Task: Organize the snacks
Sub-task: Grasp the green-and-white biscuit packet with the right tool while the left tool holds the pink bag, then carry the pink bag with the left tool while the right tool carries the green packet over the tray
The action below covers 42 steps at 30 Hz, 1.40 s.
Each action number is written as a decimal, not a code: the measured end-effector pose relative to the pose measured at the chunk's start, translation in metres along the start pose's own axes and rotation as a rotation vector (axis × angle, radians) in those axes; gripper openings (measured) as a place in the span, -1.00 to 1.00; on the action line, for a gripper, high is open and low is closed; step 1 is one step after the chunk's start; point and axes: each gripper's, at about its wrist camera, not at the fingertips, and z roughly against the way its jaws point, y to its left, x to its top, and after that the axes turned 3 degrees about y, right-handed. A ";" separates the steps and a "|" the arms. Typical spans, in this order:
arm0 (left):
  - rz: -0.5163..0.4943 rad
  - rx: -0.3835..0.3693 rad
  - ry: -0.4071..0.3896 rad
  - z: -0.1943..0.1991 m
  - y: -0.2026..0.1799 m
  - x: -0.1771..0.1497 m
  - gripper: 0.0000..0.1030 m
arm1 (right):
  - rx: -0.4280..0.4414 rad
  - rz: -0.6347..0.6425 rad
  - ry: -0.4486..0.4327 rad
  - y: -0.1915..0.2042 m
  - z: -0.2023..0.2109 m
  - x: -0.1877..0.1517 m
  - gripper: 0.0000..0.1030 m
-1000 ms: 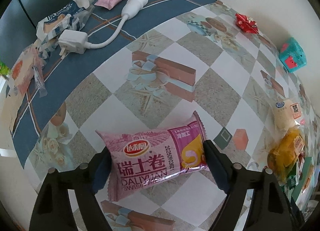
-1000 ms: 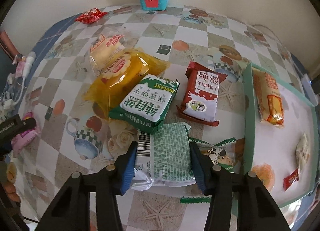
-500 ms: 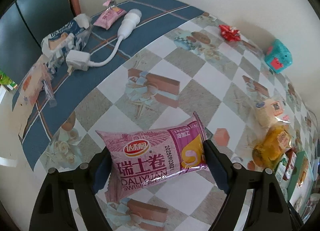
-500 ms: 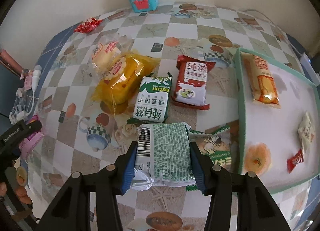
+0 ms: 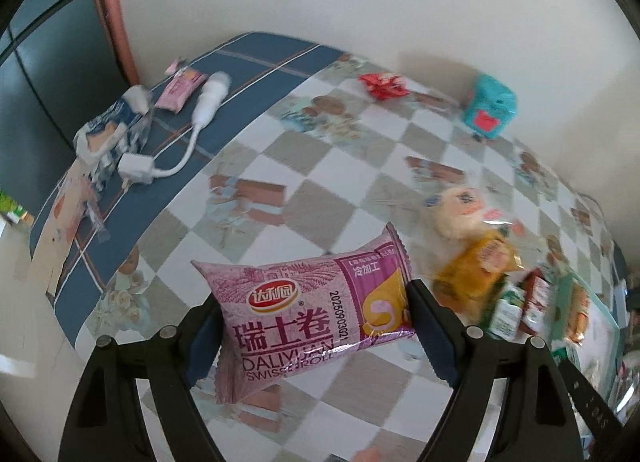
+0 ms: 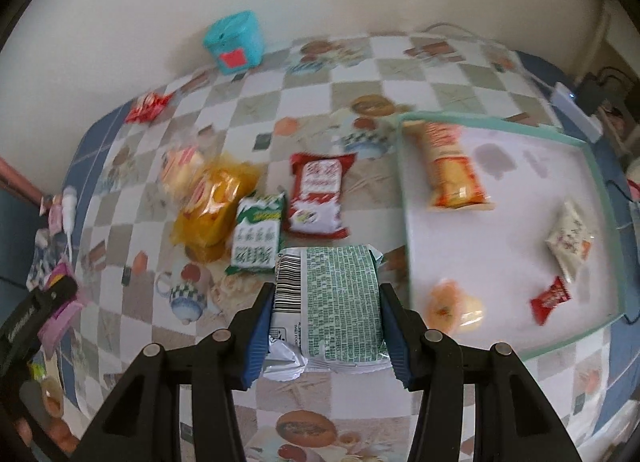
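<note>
Gripping the pink Swiss roll pack [image 5: 312, 314], your left claw [image 5: 316, 326] holds it above the checkered surface [image 5: 328, 165]; your right claw [image 6: 326, 314] clamps a green-printed packet [image 6: 340, 302] beside the tray [image 6: 404, 197].

A pink Swiss roll packet [image 5: 316, 314] hangs tilted above the bench; a green-and-white biscuit pack [image 6: 334, 304], barcode side up, is lifted just left of the green-rimmed tray [image 6: 404, 189]
</note>
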 end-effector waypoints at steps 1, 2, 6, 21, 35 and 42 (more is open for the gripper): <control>-0.012 -0.005 -0.006 0.004 -0.006 -0.002 0.67 | 0.004 -0.014 -0.004 -0.005 0.003 0.001 0.03; -0.025 -0.012 -0.012 0.008 -0.014 -0.003 0.67 | 0.004 -0.026 -0.009 -0.009 0.005 0.003 0.03; -0.060 -0.051 -0.017 0.019 -0.040 -0.012 0.67 | -0.022 -0.050 -0.046 -0.023 0.014 0.007 0.03; -0.219 -0.059 0.016 0.019 -0.130 -0.050 0.67 | -0.106 -0.115 -0.053 -0.071 0.006 0.016 0.03; -0.299 -0.092 0.061 0.009 -0.158 -0.075 0.67 | -0.154 -0.040 -0.080 -0.065 0.008 0.001 0.03; -0.308 -0.111 0.059 0.010 -0.168 -0.074 0.67 | -0.189 -0.115 -0.125 -0.099 0.018 0.001 0.03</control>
